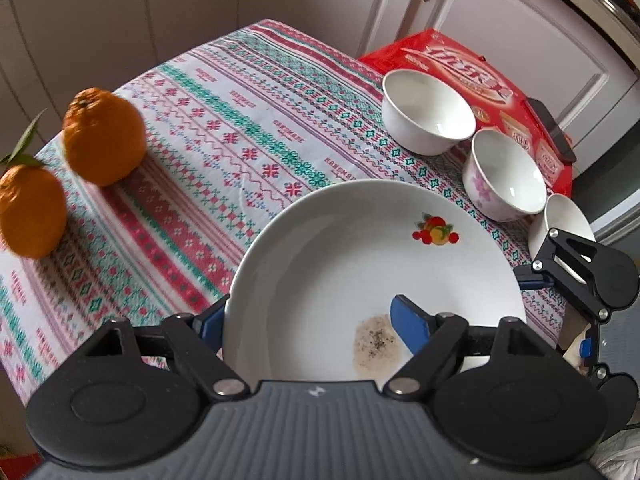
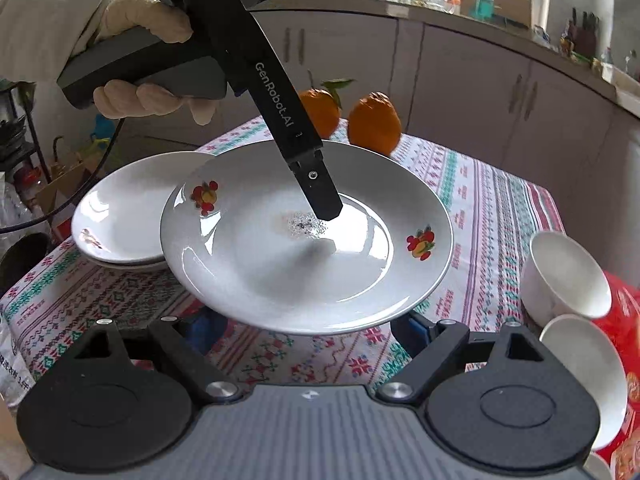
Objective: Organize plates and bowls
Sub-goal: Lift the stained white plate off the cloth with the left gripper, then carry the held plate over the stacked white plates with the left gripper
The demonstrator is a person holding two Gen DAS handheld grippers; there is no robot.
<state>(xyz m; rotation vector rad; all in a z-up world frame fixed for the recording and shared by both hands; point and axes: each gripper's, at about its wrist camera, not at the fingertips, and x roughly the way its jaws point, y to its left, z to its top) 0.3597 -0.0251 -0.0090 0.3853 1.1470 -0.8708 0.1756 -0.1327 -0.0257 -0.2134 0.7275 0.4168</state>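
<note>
A white plate (image 1: pixel 360 264) with fruit decals and a brown speckled stain hangs tilted above the patterned tablecloth (image 1: pixel 208 152). My left gripper (image 1: pixel 310 320) is shut on it, with one blue pad inside the dish and the other outside the rim. In the right wrist view its upper finger (image 2: pixel 320 196) presses near the plate's (image 2: pixel 304 240) middle. My right gripper (image 2: pixel 310 330) stands open, its fingertips tucked under the plate's near rim; it also shows beside the plate's right edge as the right gripper (image 1: pixel 560 312). Two stacked plates (image 2: pixel 120 216) lie behind on the left.
Three bowls stand in a row at the table's right: a plain white bowl (image 1: pixel 424 116), a flowered bowl (image 1: pixel 500 176) and a third bowl (image 1: pixel 560 220). A red box (image 1: pixel 460 64) with a dark phone (image 1: pixel 552 128) lies behind them. Two oranges (image 1: pixel 104 136) sit at the far left. Cabinets surround the table.
</note>
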